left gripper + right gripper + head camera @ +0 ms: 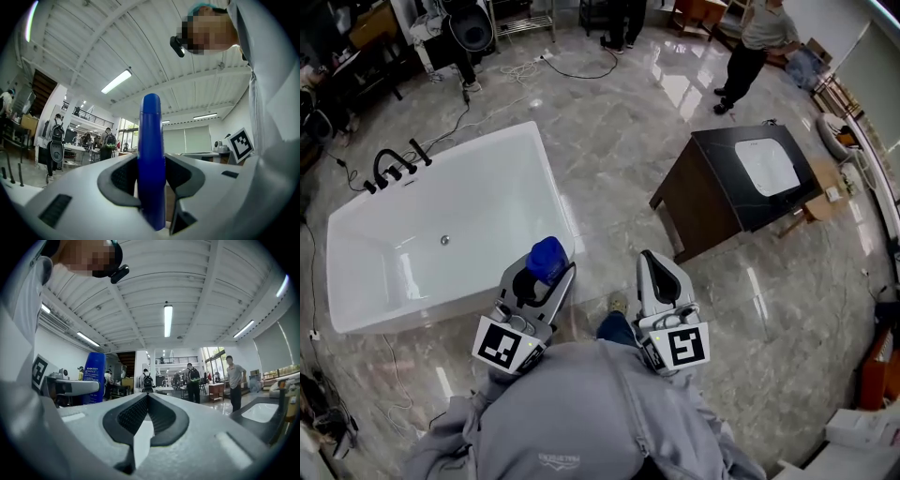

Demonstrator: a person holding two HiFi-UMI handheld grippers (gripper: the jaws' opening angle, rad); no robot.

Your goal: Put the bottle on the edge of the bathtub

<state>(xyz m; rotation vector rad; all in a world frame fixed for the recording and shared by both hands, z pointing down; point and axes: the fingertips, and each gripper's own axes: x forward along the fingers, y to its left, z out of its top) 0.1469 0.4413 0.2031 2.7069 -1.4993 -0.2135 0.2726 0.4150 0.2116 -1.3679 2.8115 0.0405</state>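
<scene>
Bottle on its way to the bath: a person stands on the marble floor [619,141] just beside the near right corner of the white bathtub [558,202], a tool in each hand, and the step in hand looks like the carry, with the placing not yet done. The left tool [542,281] has the blue bottle [547,257] clamped between its jaws, which stand partway apart with the dark pads pressed on either side of the body. In the left gripper view the bottle stands upright, its rounded cap well above the jaws. From the head view the cap shows over the tub's near right corner, but the bottle hangs in the grip and rests on nothing. How high it is above the edge cannot be told. The right tool [654,267] is held level alongside with its jaws closed together on nothing, as its own view shows plainly. It plays no part in the hold. The tub is empty, with a black tap [392,167] at its far left corner, and a dark cabinet [712,202] stands well apart to the right. The next move, by this reading, calls for bringing the left tool over a flat stretch of the edge, probably the right side nearest the person. The bottle then needs lowering, kept upright, until its base sits fully on the ledge, and only then should the jaws part. The ledge looks narrow and glossy, so a base set off-centre could slide into the tub or down to the floor.
</scene>
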